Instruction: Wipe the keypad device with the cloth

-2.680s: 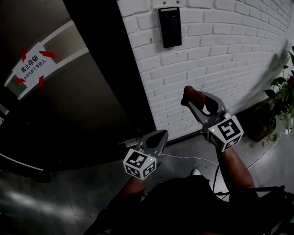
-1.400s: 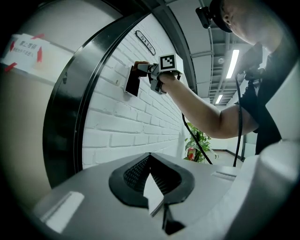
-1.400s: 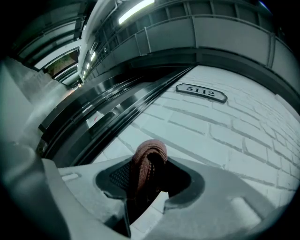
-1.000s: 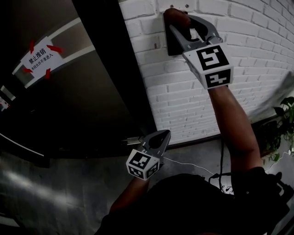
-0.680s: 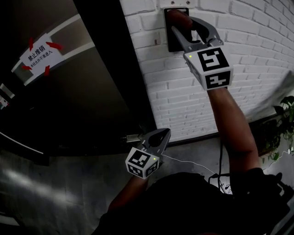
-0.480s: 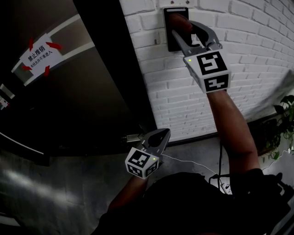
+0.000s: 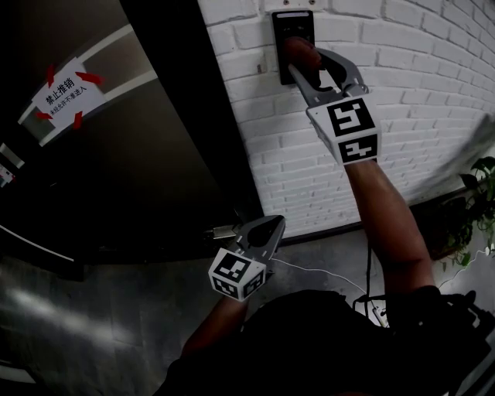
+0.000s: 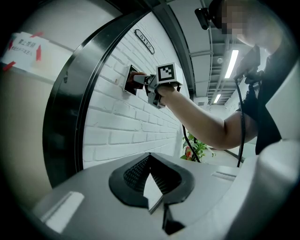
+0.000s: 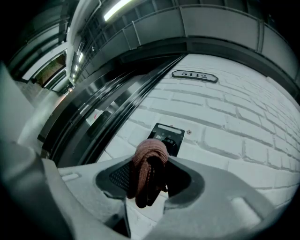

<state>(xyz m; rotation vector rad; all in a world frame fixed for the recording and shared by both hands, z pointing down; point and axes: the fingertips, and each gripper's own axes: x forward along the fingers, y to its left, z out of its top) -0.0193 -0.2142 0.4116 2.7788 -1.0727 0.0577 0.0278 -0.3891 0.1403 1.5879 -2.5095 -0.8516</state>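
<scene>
The right gripper (image 9: 149, 182) had its jaws closed on a bunched reddish-brown cloth (image 9: 148, 161), which filled the space between the pads and bulged out past the tips. In the head view that cloth (image 7: 298, 51) lay against the lower part of the keypad device (image 7: 292, 22), a dark upright box fixed on the white brick wall (image 7: 402, 93), and the right gripper (image 7: 300, 71) was raised to it on an outstretched arm (image 7: 387, 224). From the right gripper view the upper face of the keypad device (image 9: 168, 135) showed just above the cloth, with a small number plate (image 9: 195, 76) higher on the bricks. The left gripper (image 8: 151, 174) had its jaws brought together at the tips with nothing between them. It hung low and well apart from the device, and in the head view the left gripper (image 7: 267, 230) pointed towards the foot of the wall. A dark door (image 7: 155, 186) stood left of the bricks and carried a white sign (image 7: 60, 99) with red arrows. A potted plant (image 7: 481, 193) stood at the far right, and a thin cable (image 7: 313, 267) ran over the floor.
</scene>
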